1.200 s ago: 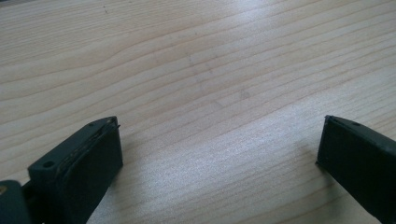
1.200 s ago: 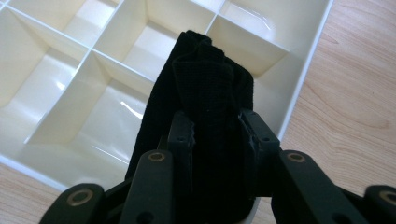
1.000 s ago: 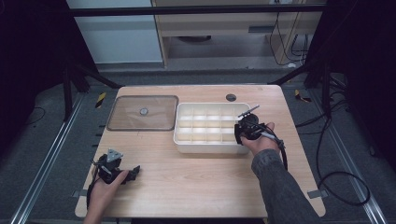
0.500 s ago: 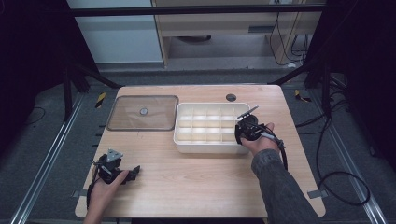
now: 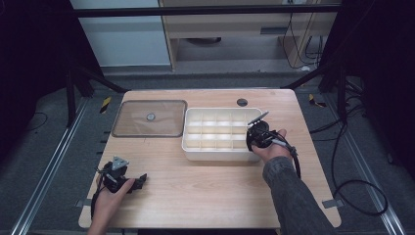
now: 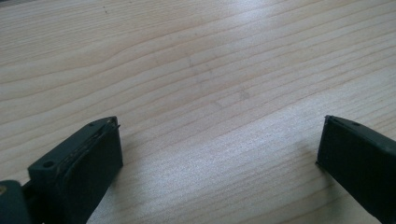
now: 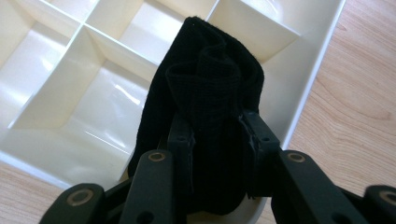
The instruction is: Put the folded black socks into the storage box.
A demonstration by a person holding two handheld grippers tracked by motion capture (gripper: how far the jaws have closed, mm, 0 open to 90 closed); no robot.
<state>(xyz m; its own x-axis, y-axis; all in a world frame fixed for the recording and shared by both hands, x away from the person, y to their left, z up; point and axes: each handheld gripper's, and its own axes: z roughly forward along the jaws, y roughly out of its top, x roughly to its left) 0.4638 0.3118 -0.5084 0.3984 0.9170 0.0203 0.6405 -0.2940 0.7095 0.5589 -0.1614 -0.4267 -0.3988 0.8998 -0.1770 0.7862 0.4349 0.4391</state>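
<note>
A black folded cloth [image 7: 205,79] is pinched between the jaws of my right gripper [image 7: 217,128], which is shut on it. The cloth hangs over the right-hand end compartments of a white divided tray [image 7: 322,56]. In the high view the right gripper [image 5: 255,135] sits at the tray's [image 5: 215,155] right end, held in a hand. My left gripper [image 5: 138,180] rests near the table's front left corner. In the left gripper view its jaws [image 6: 219,140] stand wide apart over bare wood with nothing between them.
A clear flat lid [image 5: 149,118] lies on the table to the left of the tray. A small dark round hole [image 5: 242,102] sits in the wooden table [image 5: 205,191] behind the tray. Cables trail off the right side.
</note>
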